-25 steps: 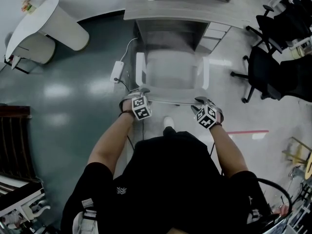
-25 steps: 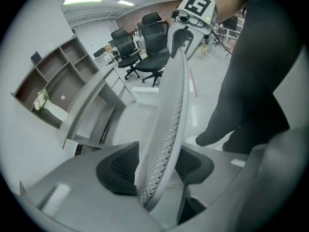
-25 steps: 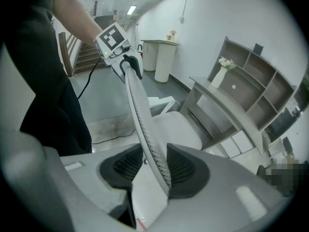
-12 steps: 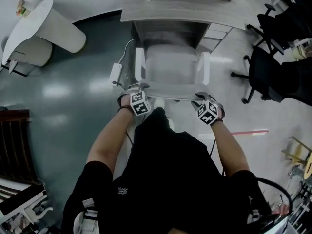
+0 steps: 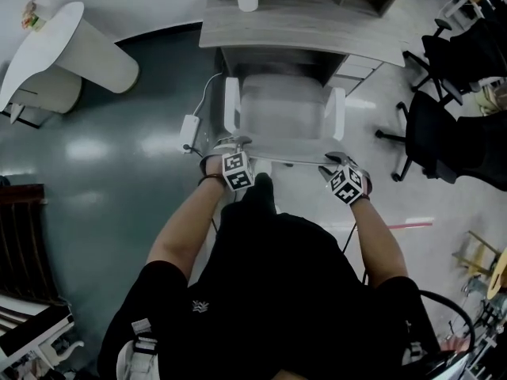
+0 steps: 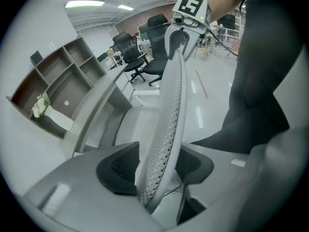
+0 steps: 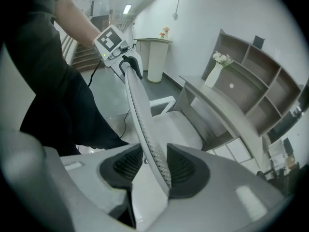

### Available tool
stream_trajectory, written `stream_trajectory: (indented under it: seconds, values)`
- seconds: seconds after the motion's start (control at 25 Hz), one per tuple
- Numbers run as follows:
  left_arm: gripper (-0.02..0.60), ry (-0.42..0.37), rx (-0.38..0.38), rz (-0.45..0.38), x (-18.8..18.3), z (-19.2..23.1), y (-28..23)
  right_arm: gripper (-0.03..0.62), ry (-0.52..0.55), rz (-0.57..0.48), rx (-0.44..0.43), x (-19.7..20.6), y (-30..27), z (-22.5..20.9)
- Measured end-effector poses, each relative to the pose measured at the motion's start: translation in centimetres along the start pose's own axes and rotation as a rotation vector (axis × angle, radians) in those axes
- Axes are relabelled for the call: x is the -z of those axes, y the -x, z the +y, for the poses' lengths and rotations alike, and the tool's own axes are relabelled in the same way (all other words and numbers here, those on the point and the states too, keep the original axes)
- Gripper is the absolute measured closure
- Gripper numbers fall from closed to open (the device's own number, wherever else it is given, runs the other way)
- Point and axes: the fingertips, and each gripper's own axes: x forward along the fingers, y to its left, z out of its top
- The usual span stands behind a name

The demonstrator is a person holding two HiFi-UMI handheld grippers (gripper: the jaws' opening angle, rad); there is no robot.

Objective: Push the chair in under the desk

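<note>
chair (image 5: 281, 113) base hidden under seat, desk (image 5: 309, 22) cropped at top

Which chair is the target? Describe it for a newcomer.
Start at the grey desk at the head view's top. The chair faces its kneehole, backrest held by the left gripper and right gripper. It is white; the office chairs rightward are black.

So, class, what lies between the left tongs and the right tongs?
The chair's backrest spans the stretch from left tongs to right tongs, in the head view.
</note>
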Motion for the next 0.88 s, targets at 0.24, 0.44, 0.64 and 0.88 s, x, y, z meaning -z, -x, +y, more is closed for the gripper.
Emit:
stream_trajectory:
  seconds: [0.24,0.44,0.64,0.88]
  values:
    - [0.37,-0.002,0.005,0.004,-0.3,3.2,-1.3,0.437,0.005,0.006,0.004,-0.9,-1.1,-3.3]
    - [0.37,0.0,0.01,0.004,-0.4,5.6,-2.2,0.437,0.012,-0.001,-0.006,-1.7,-2.1,-5.7]
    - [0.37,0.008,0.022,0.011,-0.6,7.8,-2.9,0.437,0.013,-0.001,-0.006,-2.5,-2.7,-7.8]
    - [0.382,0.008,0.036,0.033,-0.6,9.7,-3.6,0.437,0.028,0.0,-0.016,-3.3,-3.5,-10.1]
